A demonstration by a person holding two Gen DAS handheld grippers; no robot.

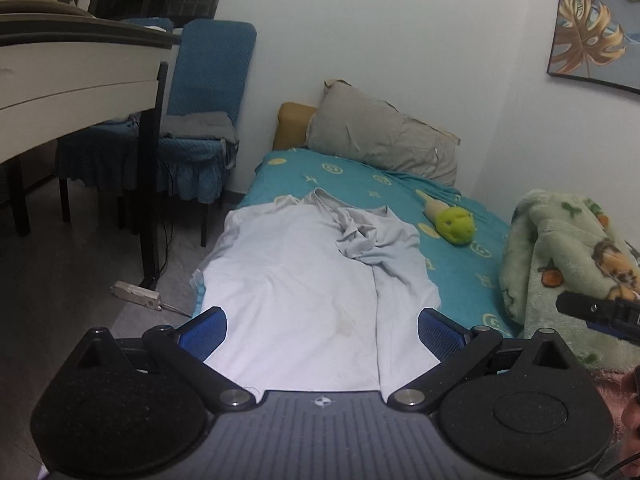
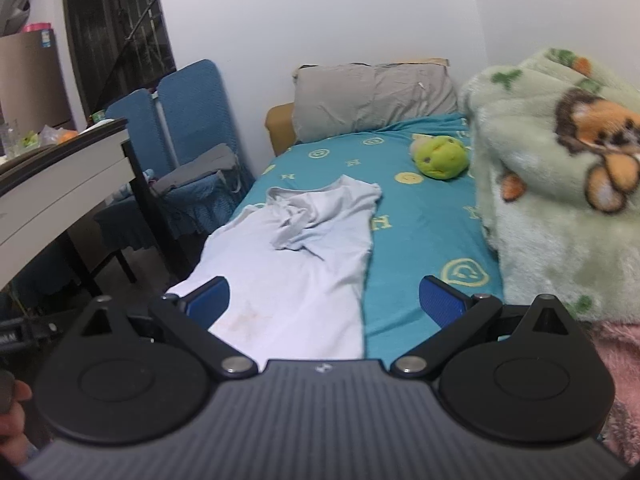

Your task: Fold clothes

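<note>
Left wrist view: shirt [image 1: 296,280] lay lengthwise on bed [image 1: 460,248], sleeve bunched at 1 o'clock, presumably awaiting smoothing; left claw [image 1: 322,330] and right claw [image 2: 325,298] spread apart, empty.

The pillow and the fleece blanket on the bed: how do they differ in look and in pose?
The pillow is plain grey; the blanket is pale green with cartoon animal prints. The pillow leans against the wall at the head of the bed; the blanket is bunched in a tall heap along the right side. The pillow's cover looks smooth and creased, the blanket fluffy. Both rest on the turquoise sheet.
</note>
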